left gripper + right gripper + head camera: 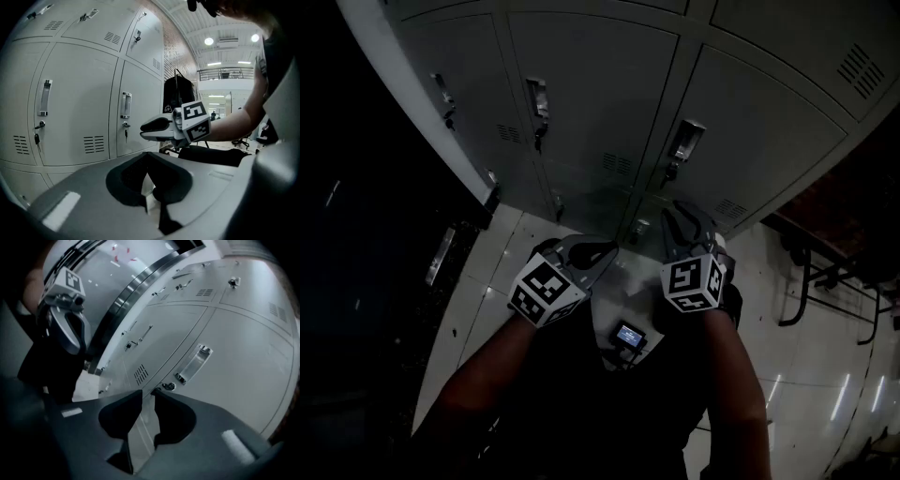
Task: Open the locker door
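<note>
Grey metal lockers fill the top of the head view. The locker door [759, 122] ahead of my right gripper [682, 225] has a recessed chrome handle [686, 141] with a key lock [670, 173] beneath it. In the right gripper view the handle [193, 364] and lock [168, 386] lie just beyond my right gripper [148, 393], which is open, empty and touching nothing. My left gripper [586, 255] hangs lower left, away from the doors. In its own view the left gripper [149, 157] is shut on nothing. The door is closed.
Neighbouring locker doors carry their own handles [125, 105] [44, 97] and vents [93, 144]. A dark wall [356, 234] borders the lockers on the left. Dark chair or table legs [811, 281] stand at the right on the glossy white floor [806, 375].
</note>
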`<state>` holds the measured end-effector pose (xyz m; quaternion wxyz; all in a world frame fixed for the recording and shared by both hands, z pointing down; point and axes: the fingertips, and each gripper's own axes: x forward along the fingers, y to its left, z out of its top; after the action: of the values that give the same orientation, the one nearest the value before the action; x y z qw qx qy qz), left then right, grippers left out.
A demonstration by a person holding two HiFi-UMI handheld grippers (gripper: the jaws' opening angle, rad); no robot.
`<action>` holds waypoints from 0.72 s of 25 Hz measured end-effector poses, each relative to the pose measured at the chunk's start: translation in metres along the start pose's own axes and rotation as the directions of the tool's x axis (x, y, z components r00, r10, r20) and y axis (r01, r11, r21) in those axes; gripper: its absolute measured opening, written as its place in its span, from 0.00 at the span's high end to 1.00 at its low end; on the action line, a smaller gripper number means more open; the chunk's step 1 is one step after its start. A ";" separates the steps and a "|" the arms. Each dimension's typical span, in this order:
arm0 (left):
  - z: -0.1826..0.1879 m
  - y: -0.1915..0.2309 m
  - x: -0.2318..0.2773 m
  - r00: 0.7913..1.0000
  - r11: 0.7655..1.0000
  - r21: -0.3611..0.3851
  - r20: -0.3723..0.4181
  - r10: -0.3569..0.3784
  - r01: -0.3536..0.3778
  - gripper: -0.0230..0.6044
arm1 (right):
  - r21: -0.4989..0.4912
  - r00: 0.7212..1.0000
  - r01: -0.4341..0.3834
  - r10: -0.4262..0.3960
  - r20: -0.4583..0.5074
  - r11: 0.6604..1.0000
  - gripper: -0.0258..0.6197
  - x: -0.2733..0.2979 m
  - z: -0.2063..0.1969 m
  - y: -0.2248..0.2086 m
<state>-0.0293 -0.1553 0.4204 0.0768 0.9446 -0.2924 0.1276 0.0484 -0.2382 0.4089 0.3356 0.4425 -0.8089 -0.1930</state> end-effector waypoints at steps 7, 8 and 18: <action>0.001 0.003 -0.003 1.000 1.000 0.004 0.009 -0.008 0.008 0.95 | -0.485 0.960 0.132 -0.233 -0.154 0.864 0.78 0.043 0.004 -0.029; 0.001 0.003 -0.003 1.000 1.000 0.004 0.010 -0.009 0.009 0.95 | -0.521 0.955 0.130 -0.248 -0.163 0.843 0.77 0.048 0.004 -0.029; 0.001 0.004 -0.006 1.000 1.000 0.003 0.015 -0.006 0.006 0.95 | -0.561 0.939 0.151 -0.295 -0.175 0.814 0.89 0.054 0.002 -0.029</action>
<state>-0.0368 -0.1557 0.4178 0.0736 0.9465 -0.2901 0.1207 0.0435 -0.2994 0.4104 0.5218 0.4434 -0.6140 -0.3926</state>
